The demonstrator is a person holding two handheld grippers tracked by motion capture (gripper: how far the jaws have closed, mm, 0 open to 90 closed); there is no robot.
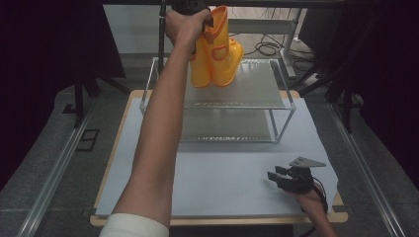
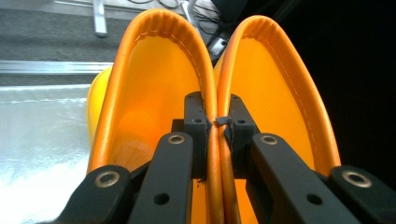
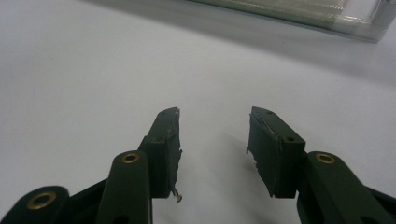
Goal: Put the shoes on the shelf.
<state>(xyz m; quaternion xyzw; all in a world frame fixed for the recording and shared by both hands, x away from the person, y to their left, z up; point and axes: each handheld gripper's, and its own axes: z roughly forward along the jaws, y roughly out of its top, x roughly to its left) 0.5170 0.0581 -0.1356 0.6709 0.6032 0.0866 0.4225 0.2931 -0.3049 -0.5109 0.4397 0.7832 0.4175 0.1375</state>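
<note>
A pair of orange rubber boots (image 1: 217, 57) stands upright over the back left of the top shelf (image 1: 257, 86) of a clear two-tier rack; I cannot tell if the soles touch it. My left gripper (image 1: 208, 23) comes from above, shut on the two inner rims pressed together. In the left gripper view the boots (image 2: 154, 70) open toward the camera, with the left gripper (image 2: 217, 100) pinching both rims between its pads. My right gripper (image 1: 276, 174) rests low over the white table sheet at the front right. In its own view the right gripper (image 3: 212, 116) is open, with nothing between its jaws.
The rack's lower shelf (image 1: 222, 126) sits under the top one, its front edge (image 3: 299, 16) just beyond my right gripper. White sheet (image 1: 222, 177) covers the table in front of the rack. Cables (image 1: 267, 47) lie on the floor behind.
</note>
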